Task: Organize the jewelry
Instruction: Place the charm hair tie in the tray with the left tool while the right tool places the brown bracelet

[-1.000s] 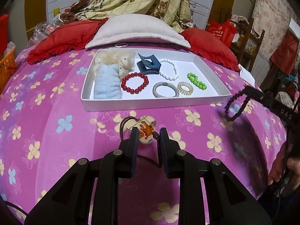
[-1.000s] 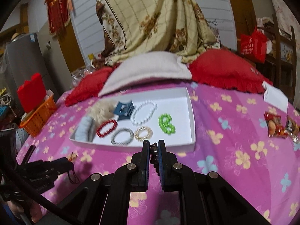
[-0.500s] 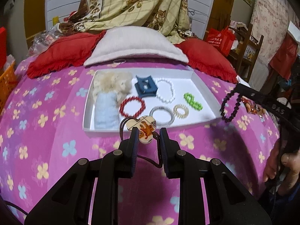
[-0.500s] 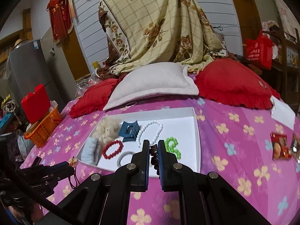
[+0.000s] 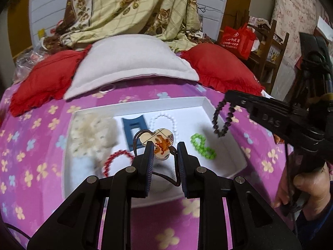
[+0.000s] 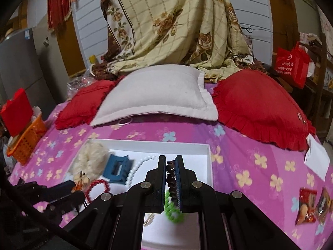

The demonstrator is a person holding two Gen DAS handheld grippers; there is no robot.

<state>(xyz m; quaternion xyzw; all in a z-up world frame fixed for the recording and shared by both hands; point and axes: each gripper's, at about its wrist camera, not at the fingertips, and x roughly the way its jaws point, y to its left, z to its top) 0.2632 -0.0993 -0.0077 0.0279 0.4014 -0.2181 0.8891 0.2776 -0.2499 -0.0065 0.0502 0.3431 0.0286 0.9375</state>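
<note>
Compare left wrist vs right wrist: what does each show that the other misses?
Left wrist only: the dark bracelet dangling as a full loop from the right tongs, and the hand gripping them.

Right wrist only: the orange basket, snack packets and a white card on the bedspread.

Both: the white tray with red bracelet, blue clip, white beads, green bracelet, and the pendant in the left tongs.

I count 2 red cushions (image 6: 260, 104), 1 white pillow (image 6: 158, 91), 1 white tray (image 6: 206, 145), 1 hair claw (image 6: 116, 169), 2 snack packets (image 6: 307, 206).
</note>
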